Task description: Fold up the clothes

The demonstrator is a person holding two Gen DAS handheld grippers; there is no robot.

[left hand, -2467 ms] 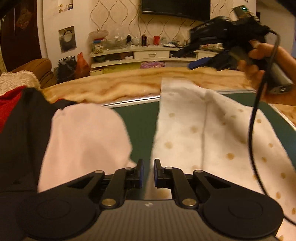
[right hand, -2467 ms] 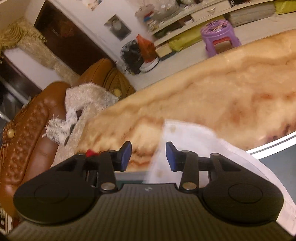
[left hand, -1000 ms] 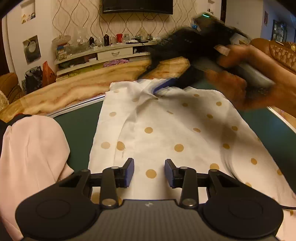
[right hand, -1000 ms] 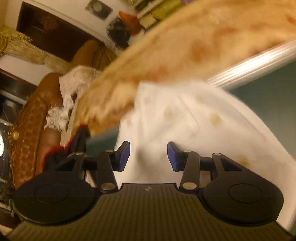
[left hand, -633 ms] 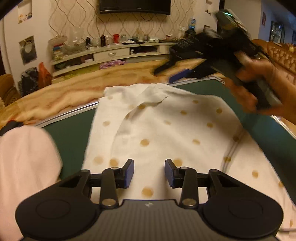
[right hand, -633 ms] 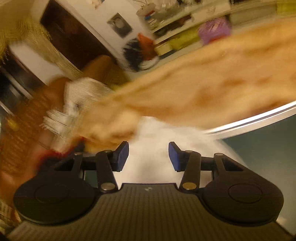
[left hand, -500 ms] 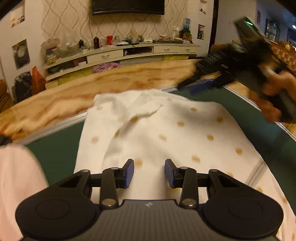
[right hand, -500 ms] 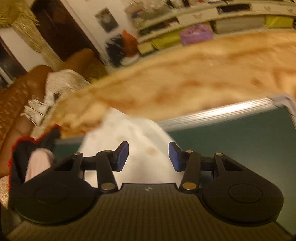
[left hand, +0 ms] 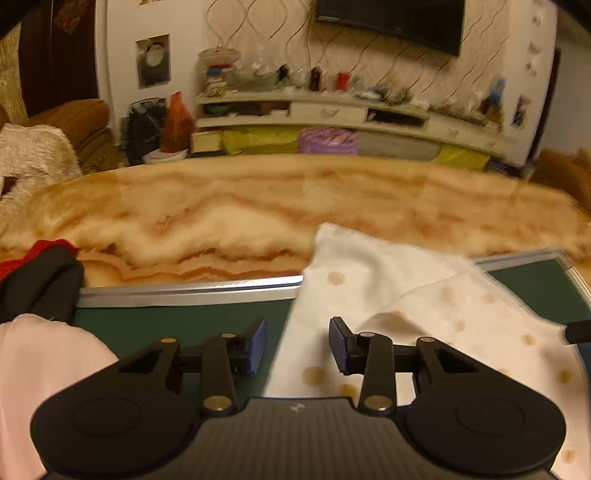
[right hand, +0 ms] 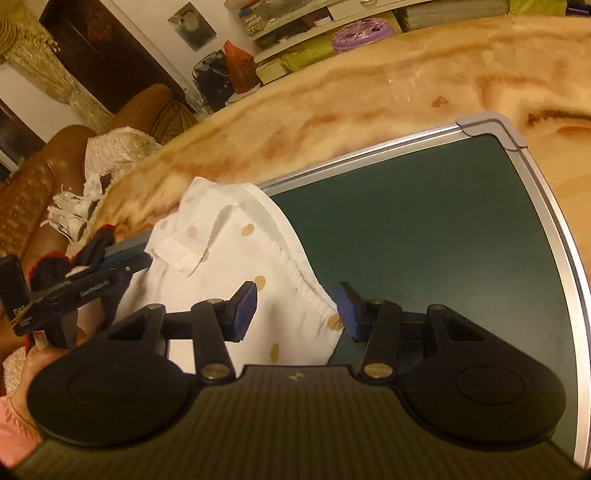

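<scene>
Left wrist view shows the left gripper with its blue-padded fingers spread apart and holding nothing, poised low over the left edge of a white garment with tan polka dots; the left finger sits above the bare dark green board with a silver metal frame, the right finger above the cloth. That garment lies spread across the board, its far end lapping over the frame onto the glossy marbled orange-cream tabletop. To the left, a pale pink garment lies on the board, with a black and red garment just behind it at the board's edge. Right wrist view shows the right gripper also spread wide and empty, straddling the gathered hem along the polka-dot garment's right edge, with the cloth beneath the left finger and green board beneath the right one. A folded flap with a stitched edge lies on the garment's upper part. The board's rounded grey corner shows at upper right. The left gripper, held in a hand, appears at the left side of this view, near the garment's opposite edge. Beyond the tabletop stand a brown tufted leather sofa and a purple plastic stool.
</scene>
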